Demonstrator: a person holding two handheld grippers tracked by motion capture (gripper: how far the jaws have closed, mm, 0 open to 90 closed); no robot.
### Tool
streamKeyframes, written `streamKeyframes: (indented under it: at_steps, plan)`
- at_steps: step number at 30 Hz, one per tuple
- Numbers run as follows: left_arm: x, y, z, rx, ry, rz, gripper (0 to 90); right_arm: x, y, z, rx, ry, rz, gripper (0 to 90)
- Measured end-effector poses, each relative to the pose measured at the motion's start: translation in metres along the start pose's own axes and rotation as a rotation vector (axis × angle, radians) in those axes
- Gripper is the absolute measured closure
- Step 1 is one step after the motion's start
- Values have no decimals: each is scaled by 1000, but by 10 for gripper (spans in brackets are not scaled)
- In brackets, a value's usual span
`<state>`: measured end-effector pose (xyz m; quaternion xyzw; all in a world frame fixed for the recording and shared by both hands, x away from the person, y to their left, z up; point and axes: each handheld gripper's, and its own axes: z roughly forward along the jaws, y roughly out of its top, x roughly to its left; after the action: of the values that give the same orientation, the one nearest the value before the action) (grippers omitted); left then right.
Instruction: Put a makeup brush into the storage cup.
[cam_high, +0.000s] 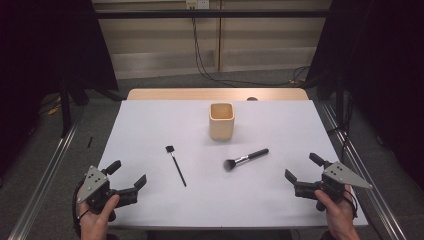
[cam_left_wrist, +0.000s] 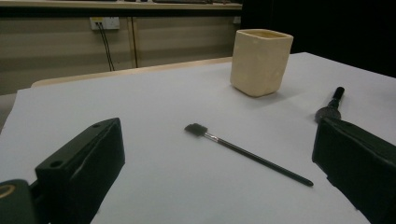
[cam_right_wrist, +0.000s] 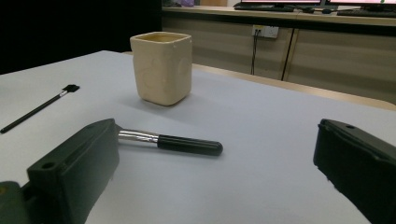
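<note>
- The left claw (cam_high: 131, 176) hangs over the near left corner of the white tabletop (cam_high: 150, 125), jaws spread wide and holding nothing.
- The right claw (cam_high: 300, 169) hangs over the near right part of the tabletop, also gaping and empty.
- The thin black flat-tipped brush (cam_high: 176, 165) lies flat left of centre, its small square head pointing far and its handle running near and slightly right. In the left gripper view it (cam_left_wrist: 247, 154) lies between the two jaws, a little way ahead.
- The thicker black-handled makeup brush with a silver ferrule (cam_high: 245, 159) lies right of centre, bristles to the near left, handle to the far right. In the right gripper view its handle (cam_right_wrist: 187, 144) sits just past the left jaw.
- The cream square-sided cup (cam_high: 221, 121) stands upright beyond both brushes, mouth open and apparently empty.
- Judged step: the start, with nothing picked up; the work looks like putting the brushes into the cup.
- The next move likely calls for each claw to go forward and down over its nearer brush, closing across the handle.
- Room is ample: the brushes lie well apart, clear of the cup and of every tabletop edge.
</note>
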<state>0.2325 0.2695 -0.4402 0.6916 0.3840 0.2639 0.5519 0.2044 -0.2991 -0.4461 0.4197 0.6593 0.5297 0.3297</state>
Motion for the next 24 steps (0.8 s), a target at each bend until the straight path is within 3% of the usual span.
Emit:
streamKeyframes:
  at_steps: [7, 18, 24]
  plan:
    - [0, 1, 1, -5, -12, -8, 24, -1, 0, 0, 3, 2, 1, 0]
    - [-1, 4, 3, 30, -33, -14, 39, 2, 0, 0, 0, 9, 1, 0]
    - [-5, 13, 7, 22, -34, 6, 35, 5, 0, 2, 0, 18, 5, 0]
